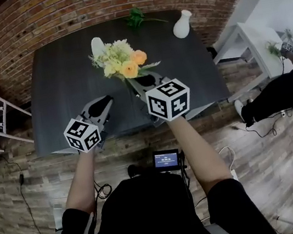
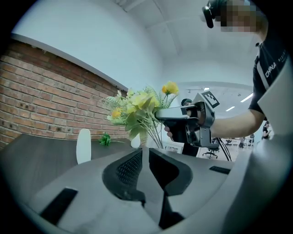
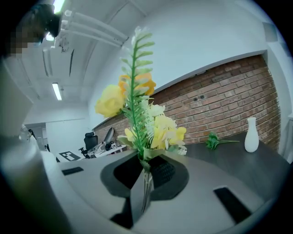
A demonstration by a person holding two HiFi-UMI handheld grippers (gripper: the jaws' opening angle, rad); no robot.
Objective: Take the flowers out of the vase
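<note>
The flowers (image 1: 121,61) are clear of any vase, held up over the dark table (image 1: 60,100). Your right gripper (image 3: 145,176) pinches their stems. Your left gripper (image 2: 145,157) is near it, jaws pressed together on nothing. Behind the bouquet stands a tall white vase (image 1: 98,45). Farther back are a green sprig (image 1: 135,18) and a rounder white vase (image 1: 183,24).

Office, brick wall (image 1: 116,2), white desks (image 1: 258,39), swivel chair (image 3: 90,140)

The head camera looks steeply down over the dark wooden desk (image 1: 60,100). Cameras on the left tongs (image 2: 145,150) and right tongs (image 3: 148,165) look level, close up. All three share the yellow-and-orange flower bunch (image 1: 120,62).
</note>
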